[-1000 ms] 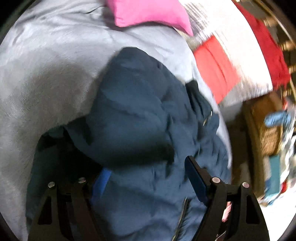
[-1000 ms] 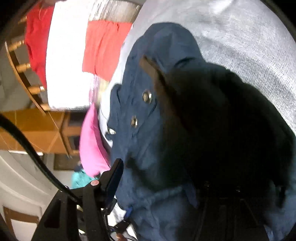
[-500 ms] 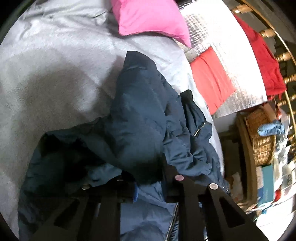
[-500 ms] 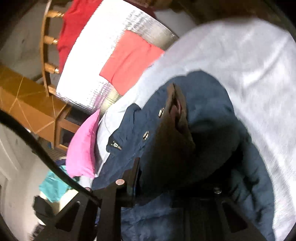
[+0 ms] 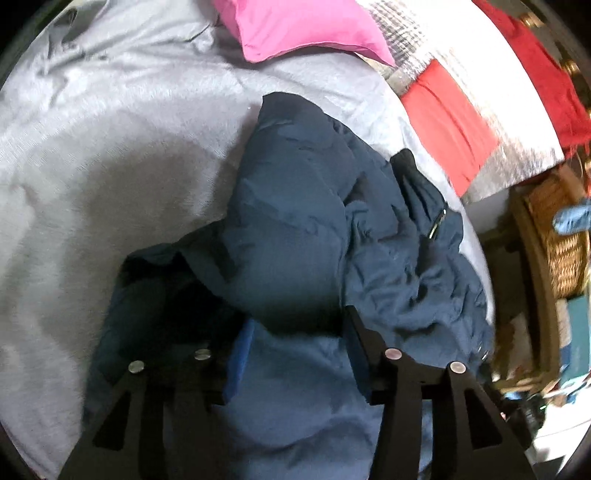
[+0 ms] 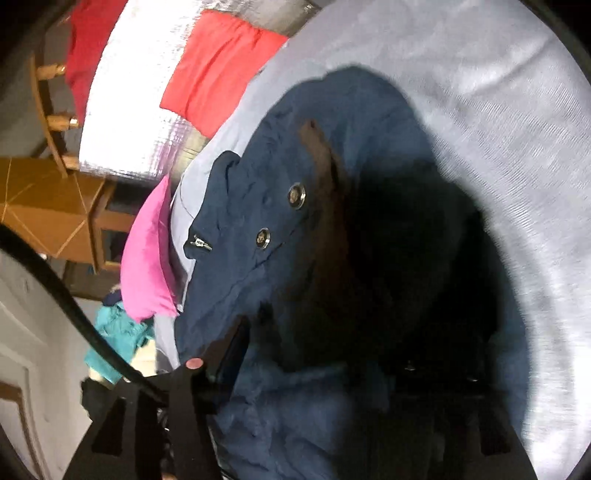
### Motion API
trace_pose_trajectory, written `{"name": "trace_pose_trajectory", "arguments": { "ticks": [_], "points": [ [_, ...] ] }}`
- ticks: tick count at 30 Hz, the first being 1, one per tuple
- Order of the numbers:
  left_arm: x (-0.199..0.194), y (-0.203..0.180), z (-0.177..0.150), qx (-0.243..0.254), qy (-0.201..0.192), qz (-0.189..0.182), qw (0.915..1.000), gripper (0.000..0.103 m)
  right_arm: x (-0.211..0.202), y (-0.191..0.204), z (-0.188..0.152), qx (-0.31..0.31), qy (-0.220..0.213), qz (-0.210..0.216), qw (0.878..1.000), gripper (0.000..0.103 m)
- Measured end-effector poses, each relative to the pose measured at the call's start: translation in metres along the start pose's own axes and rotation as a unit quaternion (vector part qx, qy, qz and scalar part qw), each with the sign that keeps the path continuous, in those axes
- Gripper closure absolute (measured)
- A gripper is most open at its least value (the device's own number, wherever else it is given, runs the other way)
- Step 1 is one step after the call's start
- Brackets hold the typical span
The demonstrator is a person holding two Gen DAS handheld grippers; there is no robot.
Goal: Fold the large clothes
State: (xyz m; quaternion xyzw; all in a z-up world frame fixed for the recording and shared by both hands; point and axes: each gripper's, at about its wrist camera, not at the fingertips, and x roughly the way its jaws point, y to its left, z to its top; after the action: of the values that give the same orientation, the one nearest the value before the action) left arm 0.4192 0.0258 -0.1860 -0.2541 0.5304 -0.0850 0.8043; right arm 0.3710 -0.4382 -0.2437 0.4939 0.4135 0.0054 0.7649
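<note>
The big dark blue jacket [image 5: 295,236] lies in a bunched heap on the light grey bed sheet [image 5: 110,147]. It is not folded yet. In the left wrist view one puffy part is flopped over the rest, and the side at 3 o'clock is all crumpled, with a zip pull [image 5: 437,225] showing there. In the right wrist view two round metal snaps [image 6: 296,195] sit on a flap near the middle, and a brown lining strip [image 6: 321,155] peeks out at about 12 o'clock.

The left gripper [image 5: 295,354] has its two fingers spread apart, low over the jacket at 6 o'clock. Cloth lies under and between them, but they are not squeezing it. The right gripper [image 6: 332,373] is also down by the jacket at 6 o'clock. Only its left finger shows well; the other side is lost in dark shadow, so I cannot tell if it is pinching anything.

I think the job is only at the start. The jacket likely needs spreading flat, then the sleeves and sides turned in.

Past the jacket, a pink pillow [image 5: 306,26] sits at 12 o'clock. A folded red cloth [image 5: 447,122] lies at 2 o'clock, and a wicker basket [image 5: 554,236] stands at 3 o'clock.
</note>
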Motion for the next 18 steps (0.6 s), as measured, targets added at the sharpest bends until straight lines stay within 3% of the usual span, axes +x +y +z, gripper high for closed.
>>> {"name": "trace_pose_trajectory", "arguments": {
  "ticks": [5,6,10,12,14,18],
  "points": [
    [-0.031,-0.007,-0.021,0.053,-0.047,0.036,0.9968,0.052,-0.029,0.004,-0.005,-0.052,0.014,0.018,0.998,0.047],
    [-0.037,-0.011,-0.024,0.064,-0.06,0.043,0.9952,0.052,-0.032,0.008,-0.008,-0.064,0.014,0.019,0.998,0.053],
    [-0.052,-0.038,-0.03,0.113,-0.114,0.046,0.9859,0.05,-0.038,0.034,-0.023,-0.117,0.02,0.046,0.992,0.054],
    [-0.046,-0.055,-0.029,0.137,-0.124,0.038,0.982,0.039,-0.032,0.046,-0.03,-0.132,0.01,0.044,0.99,0.054],
    [-0.032,-0.066,-0.025,0.149,-0.125,0.036,0.9803,0.038,-0.018,0.052,-0.031,-0.131,0.008,0.039,0.991,0.054],
    [0.003,-0.079,-0.013,0.169,-0.113,0.071,0.9765,0.038,0.005,0.057,-0.025,-0.126,-0.011,0.013,0.992,0.054]
  ]
}}
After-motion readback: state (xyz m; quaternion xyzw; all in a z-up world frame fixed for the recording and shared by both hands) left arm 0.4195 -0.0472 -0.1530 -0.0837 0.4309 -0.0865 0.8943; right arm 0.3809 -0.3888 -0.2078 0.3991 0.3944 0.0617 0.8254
